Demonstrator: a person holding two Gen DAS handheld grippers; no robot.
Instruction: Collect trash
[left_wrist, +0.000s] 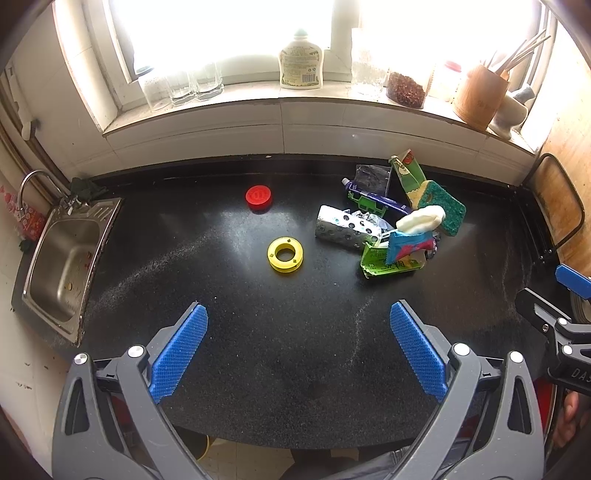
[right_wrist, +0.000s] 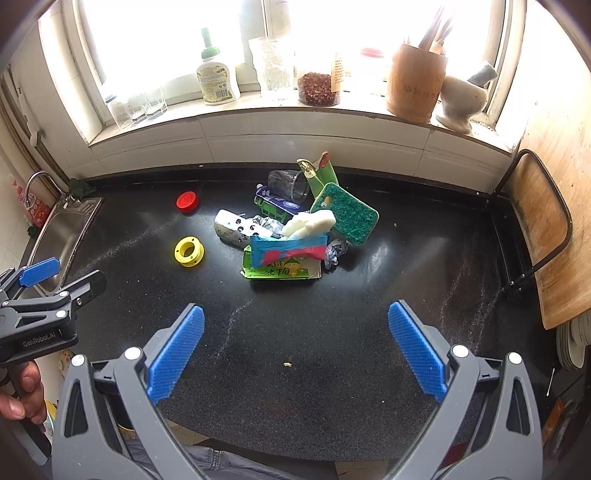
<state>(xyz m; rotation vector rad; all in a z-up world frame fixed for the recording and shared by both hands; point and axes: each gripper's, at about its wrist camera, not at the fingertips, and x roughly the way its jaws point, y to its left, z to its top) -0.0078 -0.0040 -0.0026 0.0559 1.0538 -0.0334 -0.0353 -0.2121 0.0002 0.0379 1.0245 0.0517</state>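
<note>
A heap of trash (left_wrist: 391, 218) lies on the black counter (left_wrist: 258, 332): a silver wrapper (left_wrist: 343, 226), a green carton (left_wrist: 388, 264), a blue-red packet (left_wrist: 408, 247), a green sponge (left_wrist: 441, 206), white tissue and a toothpaste tube. The heap also shows in the right wrist view (right_wrist: 295, 229). A yellow ring (left_wrist: 285, 254) and a red cap (left_wrist: 259, 196) lie to its left. My left gripper (left_wrist: 299, 347) is open and empty, well short of the ring. My right gripper (right_wrist: 295, 349) is open and empty, short of the heap.
A steel sink (left_wrist: 62, 266) is at the counter's left end. The windowsill holds glasses (left_wrist: 184, 86), a soap bottle (left_wrist: 301, 62), jars and a wooden utensil holder (left_wrist: 480, 96). A cutting board in a rack (right_wrist: 546, 236) stands at the right.
</note>
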